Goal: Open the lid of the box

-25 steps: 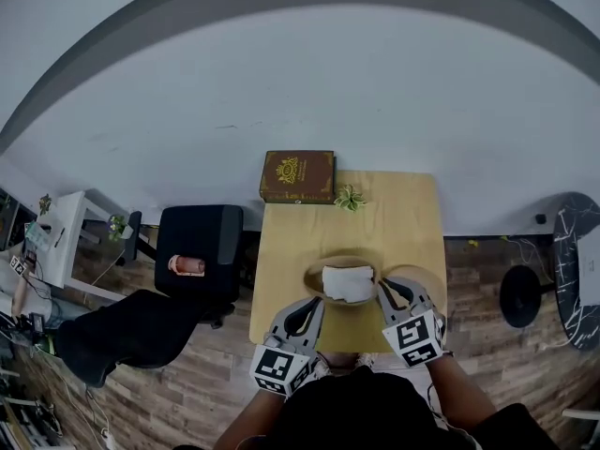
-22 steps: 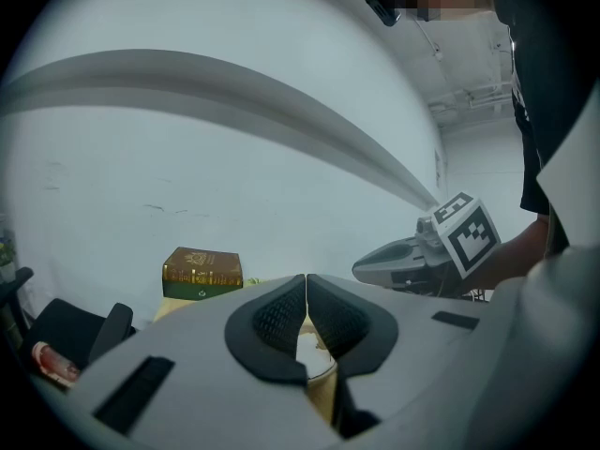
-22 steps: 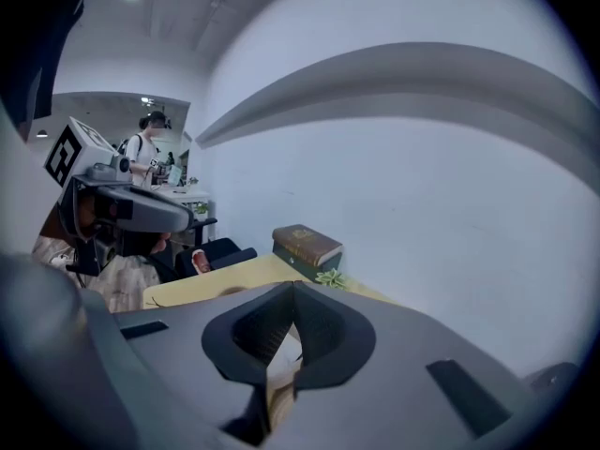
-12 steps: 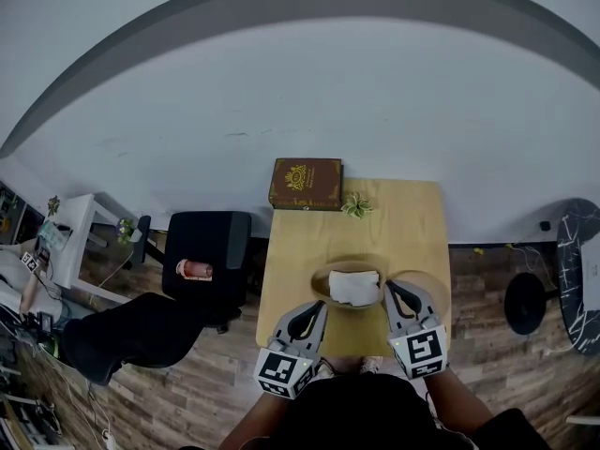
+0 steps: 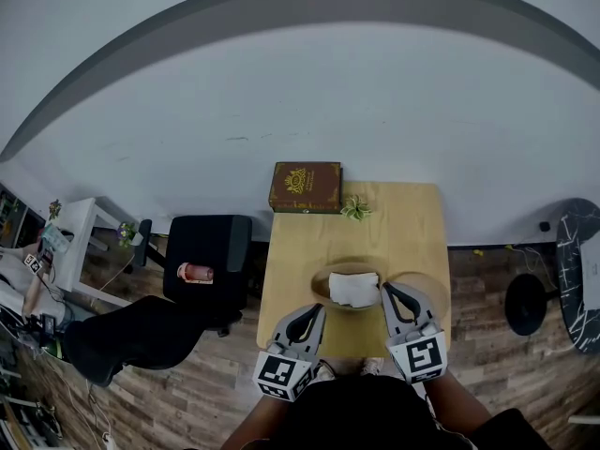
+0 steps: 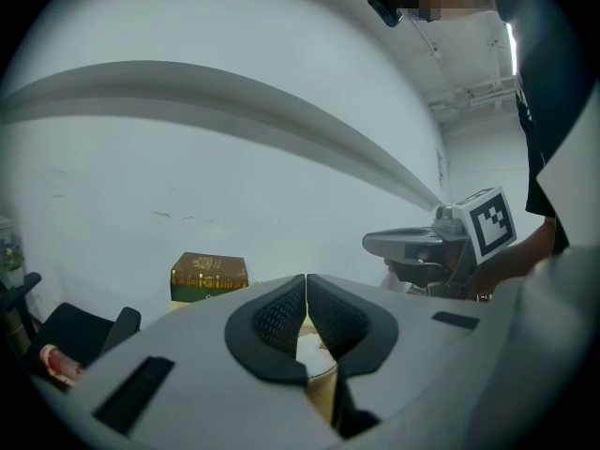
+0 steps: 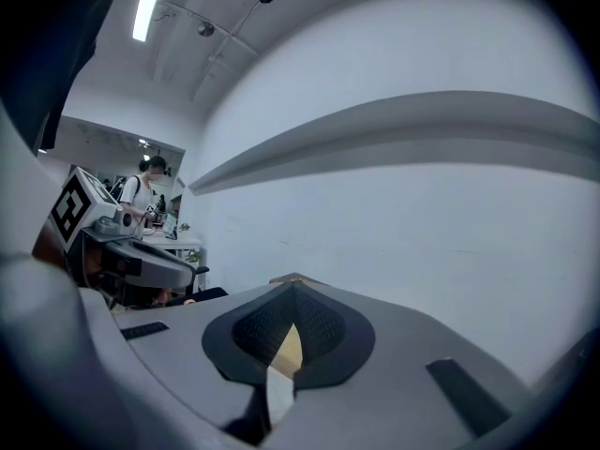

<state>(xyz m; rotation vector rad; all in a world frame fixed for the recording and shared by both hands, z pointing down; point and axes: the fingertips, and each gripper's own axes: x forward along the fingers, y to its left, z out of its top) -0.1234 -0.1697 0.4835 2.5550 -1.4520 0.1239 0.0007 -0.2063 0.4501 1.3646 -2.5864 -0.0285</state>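
Note:
The brown box (image 5: 306, 187) with a gold emblem stands at the back left corner of the wooden table (image 5: 412, 223), its lid down. It also shows far ahead in the left gripper view, as the box (image 6: 208, 276). My left gripper (image 5: 316, 309) hovers over the table's front edge, shut and empty. To its right my right gripper (image 5: 387, 289) is also shut with nothing in it. Both are far from the box. In their own views, the left gripper (image 6: 306, 281) and the right gripper (image 7: 292, 289) have their pads meeting at the tips.
A wooden bowl (image 5: 323, 275) holding a white cloth (image 5: 353, 289) lies between the grippers. A small green plant (image 5: 355, 208) sits right of the box. A black chair (image 5: 202, 247) stands left of the table, and a dark round table (image 5: 579, 270) lies at the far right.
The head view has shifted a little, so the table sits further right. The right gripper has drawn slightly back toward the front edge. The box has not moved.

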